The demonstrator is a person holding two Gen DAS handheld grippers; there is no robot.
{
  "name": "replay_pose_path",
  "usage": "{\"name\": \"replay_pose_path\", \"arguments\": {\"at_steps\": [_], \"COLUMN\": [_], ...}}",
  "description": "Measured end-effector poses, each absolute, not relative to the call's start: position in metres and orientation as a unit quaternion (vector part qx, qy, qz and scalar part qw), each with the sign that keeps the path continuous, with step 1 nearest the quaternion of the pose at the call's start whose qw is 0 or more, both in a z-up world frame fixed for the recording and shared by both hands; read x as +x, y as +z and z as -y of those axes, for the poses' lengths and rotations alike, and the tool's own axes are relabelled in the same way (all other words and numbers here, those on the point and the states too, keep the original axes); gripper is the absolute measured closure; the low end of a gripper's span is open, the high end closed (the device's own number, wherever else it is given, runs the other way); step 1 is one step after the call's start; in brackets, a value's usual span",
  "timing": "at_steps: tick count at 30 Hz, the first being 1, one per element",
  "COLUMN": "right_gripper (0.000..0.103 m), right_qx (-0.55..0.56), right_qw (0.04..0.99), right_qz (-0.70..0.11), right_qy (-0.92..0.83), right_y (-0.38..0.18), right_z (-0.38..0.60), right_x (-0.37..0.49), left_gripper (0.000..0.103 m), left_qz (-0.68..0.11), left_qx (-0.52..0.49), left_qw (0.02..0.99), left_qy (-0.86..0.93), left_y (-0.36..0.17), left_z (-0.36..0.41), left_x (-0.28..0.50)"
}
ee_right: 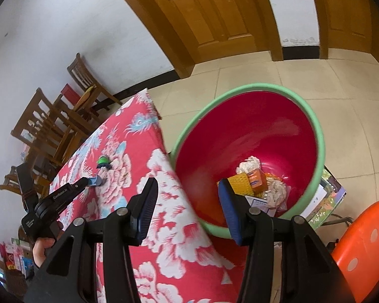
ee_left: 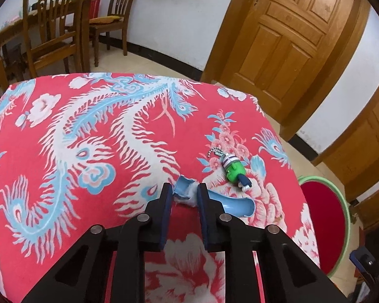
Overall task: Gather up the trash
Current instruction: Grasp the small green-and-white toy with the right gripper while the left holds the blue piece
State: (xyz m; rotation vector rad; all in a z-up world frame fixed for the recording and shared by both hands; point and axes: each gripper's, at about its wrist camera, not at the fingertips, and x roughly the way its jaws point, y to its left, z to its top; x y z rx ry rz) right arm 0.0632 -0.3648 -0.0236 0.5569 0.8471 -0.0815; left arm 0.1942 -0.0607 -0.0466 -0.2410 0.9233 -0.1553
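Two grippers share the work beside a table (ee_left: pixel 63 131) whose right edge drops to a red basin (ee_right: pixel 313 126) already holding scraps. Nothing blocks that path. The right gripper (ee_right: pixel 187 209) hangs half-open, empty. The left gripper (ee_left: pixel 183 194) pinches a blue plastic piece (ee_left: pixel 184 189) narrowly; it should lift clear of the green toy (ee_left: pixel 236 173) first.

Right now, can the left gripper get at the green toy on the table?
Probably not at once. The left gripper is shut on a blue broken cup. The green toy lies just beyond, nothing covering it, so the path is free once the cup is dropped.
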Motion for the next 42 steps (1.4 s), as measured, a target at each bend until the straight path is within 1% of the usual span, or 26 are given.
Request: {"name": "replay_pose_path", "arguments": {"at_steps": [11, 20, 25, 36, 42], "right_gripper": [0.05, 0.05, 0.05, 0.05, 0.058], "right_qx": [0.214, 0.153, 0.129, 0.077, 0.065], "right_qw": [0.884, 0.893, 0.892, 0.887, 0.881], "right_qz": [-0.415, -0.423, -0.432, -0.454, -0.466], "right_qy": [-0.006, 0.019, 0.025, 0.043, 0.041], "right_y": [-0.009, -0.005, -0.011, -0.038, -0.052], "right_z": [0.307, 0.245, 0.216, 0.172, 0.167], "right_x": [0.086, 0.122, 0.15, 0.21, 0.226], "left_gripper": [0.083, 0.083, 0.083, 0.083, 0.083], "left_qz": [-0.405, -0.395, -0.382, -0.386, -0.389], "left_qx": [-0.136, -0.155, -0.156, -0.176, -0.177], "left_qw": [0.903, 0.905, 0.911, 0.905, 0.904], "left_qy": [-0.049, -0.005, 0.008, 0.021, 0.018], "left_y": [-0.021, -0.031, -0.033, -0.042, -0.044], "left_z": [0.009, -0.031, -0.041, -0.054, -0.053], "left_x": [0.173, 0.173, 0.173, 0.175, 0.176]}}
